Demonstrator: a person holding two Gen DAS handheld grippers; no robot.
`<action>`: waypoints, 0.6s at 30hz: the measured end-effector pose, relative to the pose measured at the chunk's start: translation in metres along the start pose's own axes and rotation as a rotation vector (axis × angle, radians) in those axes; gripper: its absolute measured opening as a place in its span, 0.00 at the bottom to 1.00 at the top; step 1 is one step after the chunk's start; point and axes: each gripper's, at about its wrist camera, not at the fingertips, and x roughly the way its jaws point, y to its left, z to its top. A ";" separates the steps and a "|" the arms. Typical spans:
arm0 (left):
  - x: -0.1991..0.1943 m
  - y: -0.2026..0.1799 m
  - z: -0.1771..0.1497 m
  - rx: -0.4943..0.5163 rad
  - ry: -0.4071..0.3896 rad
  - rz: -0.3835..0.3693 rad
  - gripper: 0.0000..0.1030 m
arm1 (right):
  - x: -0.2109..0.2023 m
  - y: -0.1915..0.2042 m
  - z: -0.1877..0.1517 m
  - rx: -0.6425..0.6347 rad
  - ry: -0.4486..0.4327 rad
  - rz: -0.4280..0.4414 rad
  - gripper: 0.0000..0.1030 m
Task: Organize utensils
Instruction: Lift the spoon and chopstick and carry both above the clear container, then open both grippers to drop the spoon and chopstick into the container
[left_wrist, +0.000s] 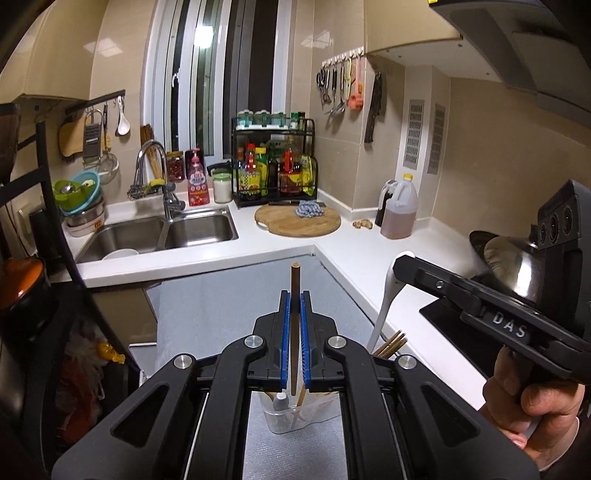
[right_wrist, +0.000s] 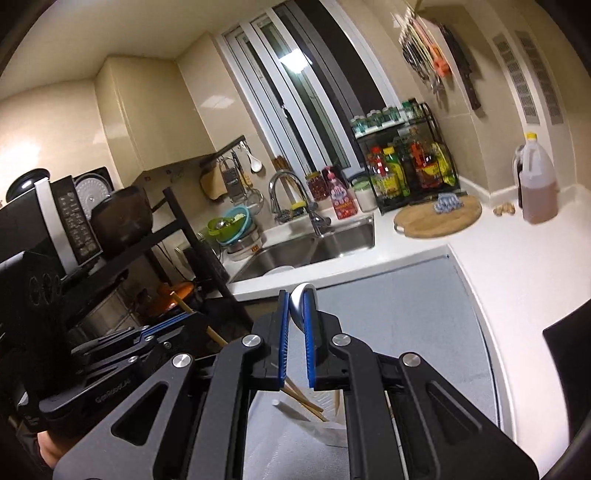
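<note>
- left hand-held gripper (left_wrist: 294, 295) clamps a stiff, light wooden chopstick (left_wrist: 294, 280) mid-shaft, above the clear holder (left_wrist: 284, 421).
- right hand-held gripper (right_wrist: 296, 295) pinches the smooth white spoon (right_wrist: 298, 301); likely slippery and breakable.

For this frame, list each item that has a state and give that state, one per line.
Left tool: shut on the brown wooden chopstick, held upright.
Right tool: shut on the white spoon, handle angled down.
Clear plastic utensil holder: upright on the grey mat, chopsticks standing inside.
Steel double sink: tap off, white dish in the left basin.
Round wooden cutting board: flat, blue cloth on it.
</note>
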 end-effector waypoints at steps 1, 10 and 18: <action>0.008 0.001 -0.004 -0.005 0.014 -0.003 0.05 | 0.007 -0.007 -0.004 0.011 0.012 0.001 0.08; 0.052 0.006 -0.032 -0.011 0.093 -0.008 0.05 | 0.048 -0.034 -0.037 0.030 0.084 0.006 0.08; 0.061 0.004 -0.046 -0.013 0.127 -0.011 0.05 | 0.053 -0.035 -0.054 0.019 0.120 -0.016 0.08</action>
